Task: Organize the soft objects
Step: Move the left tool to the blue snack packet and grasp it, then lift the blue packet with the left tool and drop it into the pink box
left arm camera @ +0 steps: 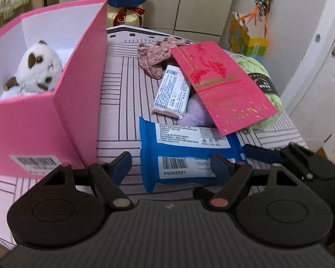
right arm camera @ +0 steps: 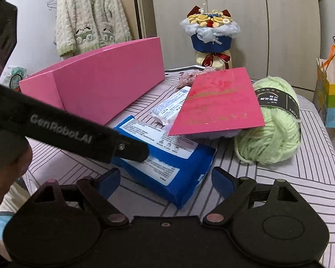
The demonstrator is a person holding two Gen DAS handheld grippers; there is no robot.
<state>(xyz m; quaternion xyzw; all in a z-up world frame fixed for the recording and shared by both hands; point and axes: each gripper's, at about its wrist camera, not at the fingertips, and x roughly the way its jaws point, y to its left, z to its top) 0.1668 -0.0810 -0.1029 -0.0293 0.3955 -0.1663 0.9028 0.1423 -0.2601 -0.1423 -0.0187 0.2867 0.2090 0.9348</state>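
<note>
A pink box (left arm camera: 78,93) stands open on the left of the striped table; a white and brown plush toy (left arm camera: 36,71) lies inside it. A blue tissue pack (left arm camera: 185,156) lies in front of my left gripper (left arm camera: 172,165), which is open with its fingers on either side of the pack's near end. My right gripper (right arm camera: 165,178) is open just before the same blue pack (right arm camera: 167,156). Behind lie a white tissue packet (left arm camera: 172,91), a purple soft thing (left arm camera: 196,114), a red envelope (left arm camera: 223,84), green yarn (right arm camera: 272,129) and a floral cloth (left arm camera: 158,53).
The box's pink wall (right arm camera: 105,84) bounds the left side in the right wrist view. A bouquet (right arm camera: 210,31) stands at the table's far edge. A paper bag (right arm camera: 330,98) hangs to the right. The left gripper's body (right arm camera: 67,129) crosses the right wrist view.
</note>
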